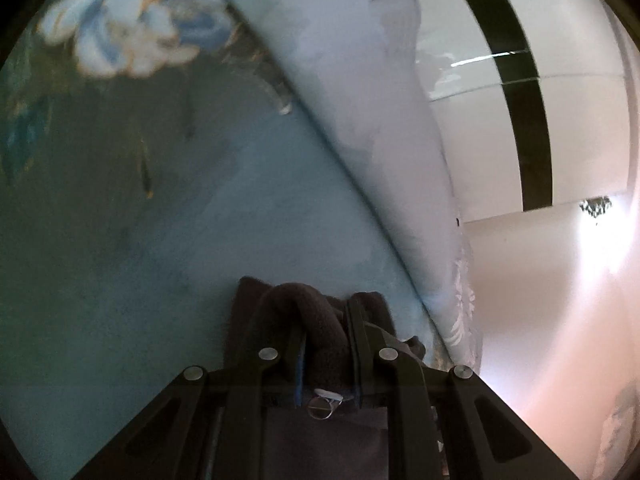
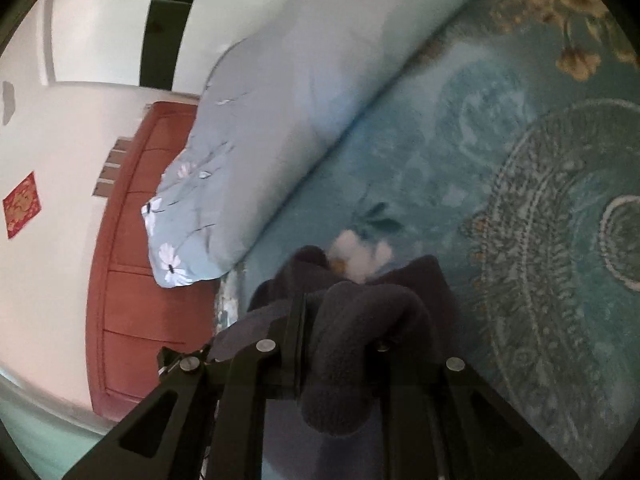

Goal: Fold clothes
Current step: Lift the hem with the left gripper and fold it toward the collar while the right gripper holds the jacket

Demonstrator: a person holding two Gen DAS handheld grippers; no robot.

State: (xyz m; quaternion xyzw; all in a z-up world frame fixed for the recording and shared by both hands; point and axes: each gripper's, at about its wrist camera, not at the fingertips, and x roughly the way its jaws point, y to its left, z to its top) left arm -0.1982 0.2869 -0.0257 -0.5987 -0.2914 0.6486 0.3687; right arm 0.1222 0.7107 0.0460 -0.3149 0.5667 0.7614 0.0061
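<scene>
A dark fleece garment (image 1: pixel 320 332) is bunched between the jaws of my left gripper (image 1: pixel 326 320), which is shut on it above the teal patterned bedspread (image 1: pixel 160 220). A small white tag and metal ring (image 1: pixel 324 400) show at the base of the jaws. In the right wrist view my right gripper (image 2: pixel 340 312) is shut on another thick fold of the same dark garment (image 2: pixel 360 320), which spills over the right finger and hides it. Both views are tilted and a little blurred.
A long pale blue pillow with white flowers (image 2: pixel 260 120) lies along the bed's edge and also shows in the left wrist view (image 1: pixel 380 120). A red-brown wooden door (image 2: pixel 132 260) and white walls (image 2: pixel 48 140) lie beyond it.
</scene>
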